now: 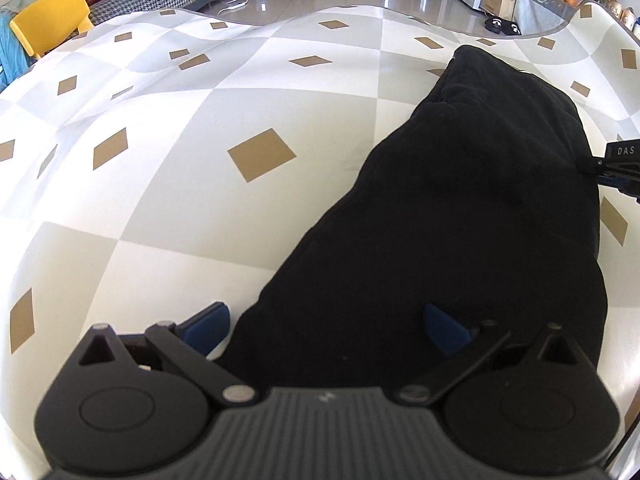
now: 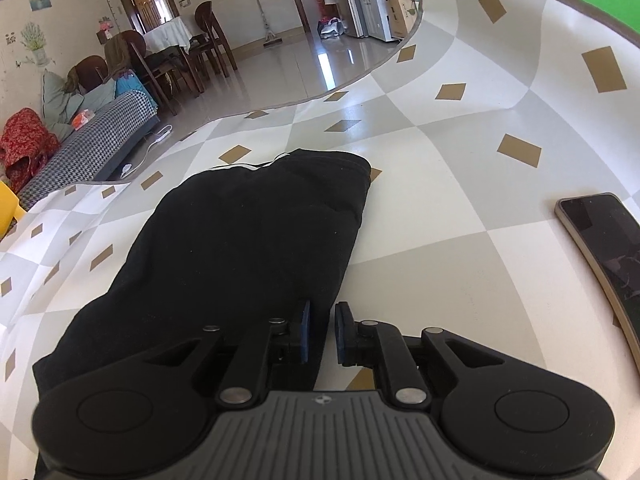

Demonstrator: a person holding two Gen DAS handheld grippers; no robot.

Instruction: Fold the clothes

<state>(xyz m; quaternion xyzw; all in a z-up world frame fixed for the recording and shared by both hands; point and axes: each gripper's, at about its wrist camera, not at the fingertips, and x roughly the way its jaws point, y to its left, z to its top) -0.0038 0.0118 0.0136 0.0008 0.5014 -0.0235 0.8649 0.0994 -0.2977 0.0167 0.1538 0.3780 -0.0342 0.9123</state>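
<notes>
One black garment (image 2: 240,248) lies folded long on my checkered tabletop (image 2: 460,220). Only the right wrist view shows its white stripe at the far end, and one phone (image 2: 608,248) (face up, at the right edge). My right hand-held gripper (image 2: 322,332) stands slightly parted at the garment's edge, gripping nothing. My left hand-held gripper (image 1: 326,330) is wide open over the cloth's near end.

Tabletop (image 2: 460,216) covered in a cloth of white and grey checks with small tan diamonds. A black folded garment (image 2: 240,240) lies flat on it, thin white stripe at its far edge. A dark phone (image 2: 608,240) lies well apart from it, near the tabletop's edge.
</notes>
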